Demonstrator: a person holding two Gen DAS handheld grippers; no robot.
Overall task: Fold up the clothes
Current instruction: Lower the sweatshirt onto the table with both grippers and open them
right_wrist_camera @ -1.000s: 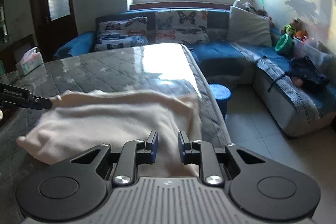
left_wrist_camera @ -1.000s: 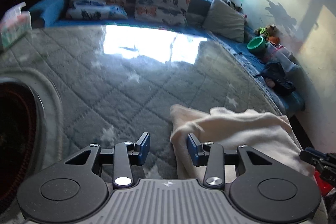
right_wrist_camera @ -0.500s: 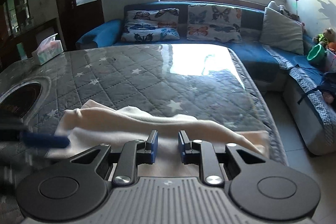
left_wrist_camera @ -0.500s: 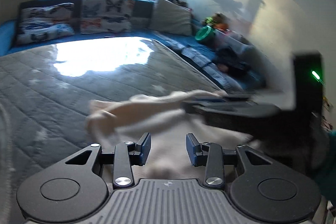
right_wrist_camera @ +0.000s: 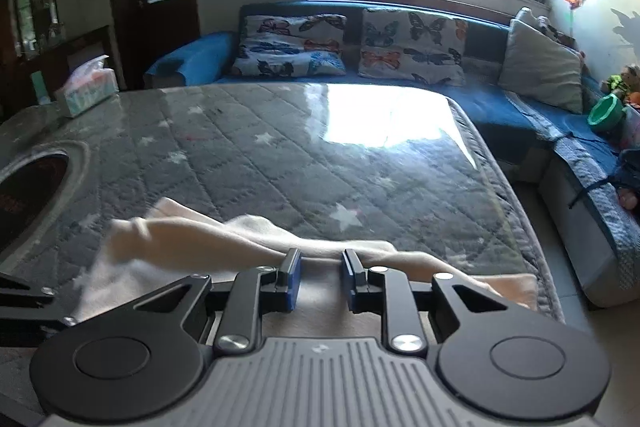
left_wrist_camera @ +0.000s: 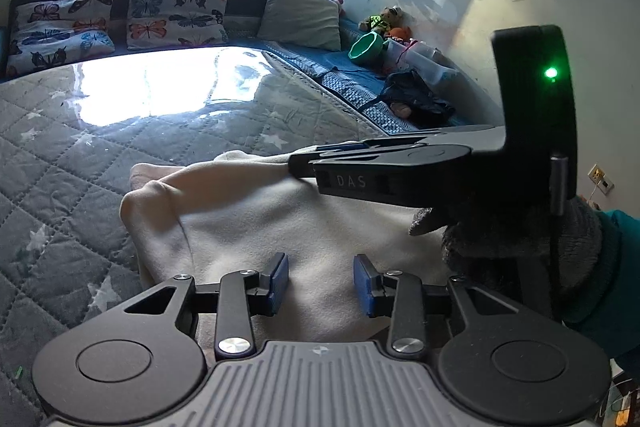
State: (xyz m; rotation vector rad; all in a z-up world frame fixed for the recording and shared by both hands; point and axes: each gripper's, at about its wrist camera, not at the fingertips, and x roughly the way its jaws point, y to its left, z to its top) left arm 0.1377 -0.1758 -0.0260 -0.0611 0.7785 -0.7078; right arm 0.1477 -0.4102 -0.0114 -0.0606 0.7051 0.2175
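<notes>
The left tongs (left_wrist_camera: 320, 277) hang over the cream garment (left_wrist_camera: 280, 227), their blue pads (left_wrist_camera: 278, 277) set apart with bare cloth showing in the gap and nothing pinched: released. The garment lies spread on the quilted grey desk (left_wrist_camera: 80, 155), at its near edge, with a folded ridge raised along its far side. To the right, the right tongs (left_wrist_camera: 304, 163) reach in from a gloved hand (left_wrist_camera: 520, 231), their tips lying against that ridge. From their own camera the right tongs (right_wrist_camera: 318, 279) stand narrowly parted, having just been opening; the ridge of cloth runs right at the pad tips, and it looks as though it is not squeezed, though the tips partly hide the contact.
</notes>
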